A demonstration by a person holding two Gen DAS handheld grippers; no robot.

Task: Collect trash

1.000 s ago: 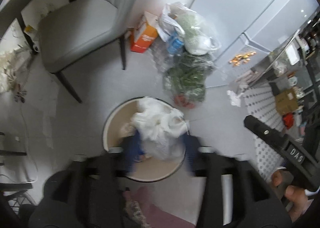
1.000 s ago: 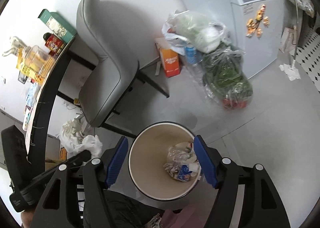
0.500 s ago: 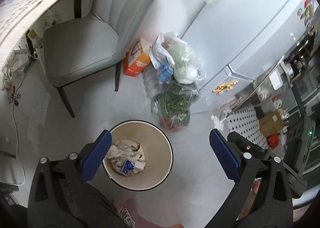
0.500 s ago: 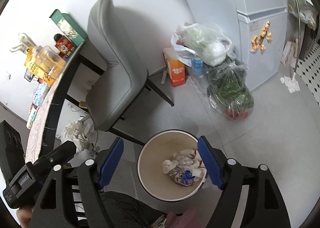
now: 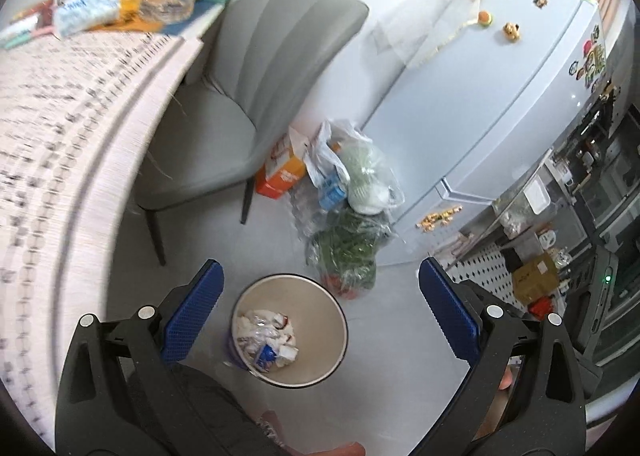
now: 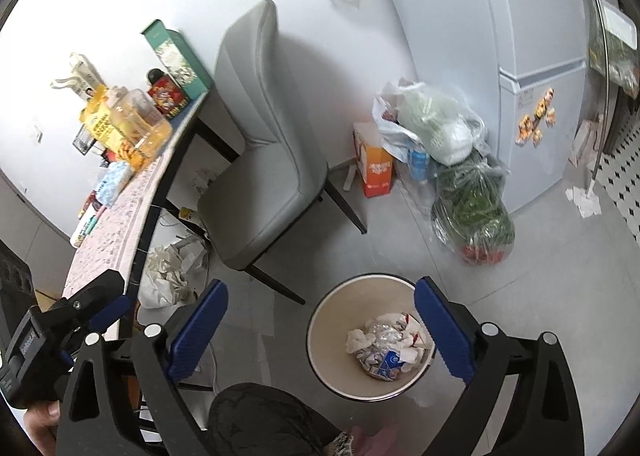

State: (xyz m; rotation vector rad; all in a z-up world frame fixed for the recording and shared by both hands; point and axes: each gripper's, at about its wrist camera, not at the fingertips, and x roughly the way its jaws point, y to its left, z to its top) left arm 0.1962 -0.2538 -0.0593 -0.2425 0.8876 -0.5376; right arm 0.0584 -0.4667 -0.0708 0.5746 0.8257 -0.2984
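Observation:
A round beige trash bin [image 5: 320, 304] [image 6: 332, 320] stands on the grey floor below both grippers. Crumpled white paper, clear plastic and a small blue-and-white carton [image 5: 266, 338] [image 6: 388, 344] lie in its bottom. My left gripper [image 5: 320, 316] is open and empty, high above the bin. My right gripper [image 6: 320, 330] is open and empty, also high above the bin. The left gripper's body [image 6: 60, 320] shows at the lower left of the right wrist view, beside the table edge.
A grey chair [image 5: 248, 104] [image 6: 264, 160] stands beside a patterned table [image 5: 60, 144] [image 6: 120, 212] holding bottles and boxes. Plastic bags of greens [image 5: 352, 244] [image 6: 472, 208] and an orange carton [image 5: 280, 176] lean by the white fridge [image 5: 500, 96]. Crumpled paper [image 6: 164, 276] lies under the table.
The left gripper let go of the white trash, which now lies in the bin, and opened wide. Both grippers have risen, so the bin looks smaller and the tabletop has come into view.

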